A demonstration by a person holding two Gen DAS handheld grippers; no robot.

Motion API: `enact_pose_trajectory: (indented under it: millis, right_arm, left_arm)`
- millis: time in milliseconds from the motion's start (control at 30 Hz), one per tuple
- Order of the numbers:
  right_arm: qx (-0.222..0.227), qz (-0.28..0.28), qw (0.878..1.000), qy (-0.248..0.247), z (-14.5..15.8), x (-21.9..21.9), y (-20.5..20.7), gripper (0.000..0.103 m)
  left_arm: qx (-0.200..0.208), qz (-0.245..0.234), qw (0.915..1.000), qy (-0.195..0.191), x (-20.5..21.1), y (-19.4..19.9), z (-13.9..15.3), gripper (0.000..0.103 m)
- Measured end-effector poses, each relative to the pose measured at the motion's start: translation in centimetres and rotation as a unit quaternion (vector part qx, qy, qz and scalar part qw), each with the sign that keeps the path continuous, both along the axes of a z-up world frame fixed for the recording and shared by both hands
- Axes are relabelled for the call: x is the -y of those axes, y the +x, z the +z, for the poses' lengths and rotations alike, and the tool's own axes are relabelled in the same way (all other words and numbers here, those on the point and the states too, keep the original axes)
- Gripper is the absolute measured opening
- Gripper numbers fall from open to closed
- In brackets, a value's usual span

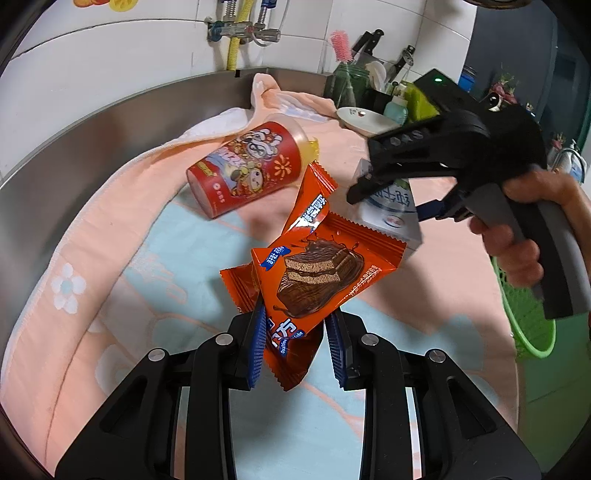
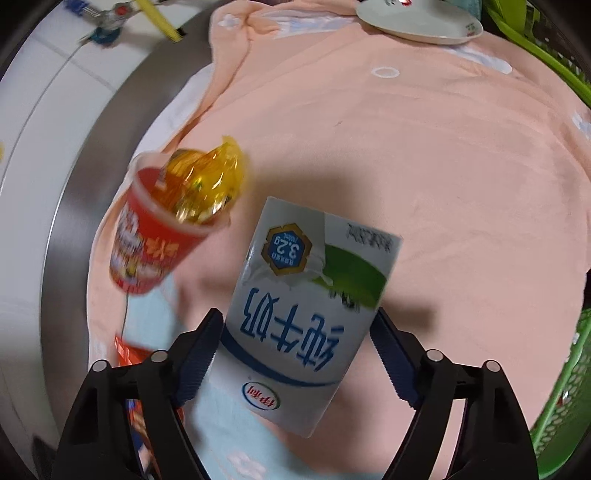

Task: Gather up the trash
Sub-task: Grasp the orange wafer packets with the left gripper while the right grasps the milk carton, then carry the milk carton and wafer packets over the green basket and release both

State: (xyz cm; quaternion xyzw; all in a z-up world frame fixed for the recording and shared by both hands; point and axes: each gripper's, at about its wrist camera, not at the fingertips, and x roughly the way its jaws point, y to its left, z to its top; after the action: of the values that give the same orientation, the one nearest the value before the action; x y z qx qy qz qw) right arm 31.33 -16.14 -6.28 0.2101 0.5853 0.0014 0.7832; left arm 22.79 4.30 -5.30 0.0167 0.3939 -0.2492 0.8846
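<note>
My left gripper point(image 1: 297, 341) is shut on orange chocolate-wafer wrappers point(image 1: 314, 277), held above the pink towel point(image 1: 110, 236). My right gripper point(image 2: 295, 354) is shut on a white milk carton point(image 2: 303, 306), lifted off the towel; in the left wrist view the right gripper point(image 1: 384, 192) and the carton point(image 1: 395, 218) show at the right. A red paper cup point(image 1: 245, 168) lies on its side on the towel, with a yellow wrapper point(image 2: 207, 184) stuffed in its mouth; it is left of the carton in the right wrist view point(image 2: 147, 254).
A green mesh basket point(image 1: 528, 317) sits at the right edge, also in the right wrist view point(image 2: 565, 387). A white plate point(image 2: 417, 22) rests at the towel's far end. A steel rim point(image 1: 110, 114) borders the towel. Bottles, brush and knives point(image 1: 369, 85) stand behind.
</note>
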Motion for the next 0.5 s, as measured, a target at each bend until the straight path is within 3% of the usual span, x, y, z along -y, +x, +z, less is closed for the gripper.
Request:
enact_pose_trajectory:
  millis: [500]
  right_arm:
    - [0.034, 0.043, 0.998, 0.029, 1.3, 5.0, -8.8, 0.067]
  left_arm:
    - [0.007, -0.018, 0.9998, -0.001, 3.4, -3.5, 1.8, 0.029]
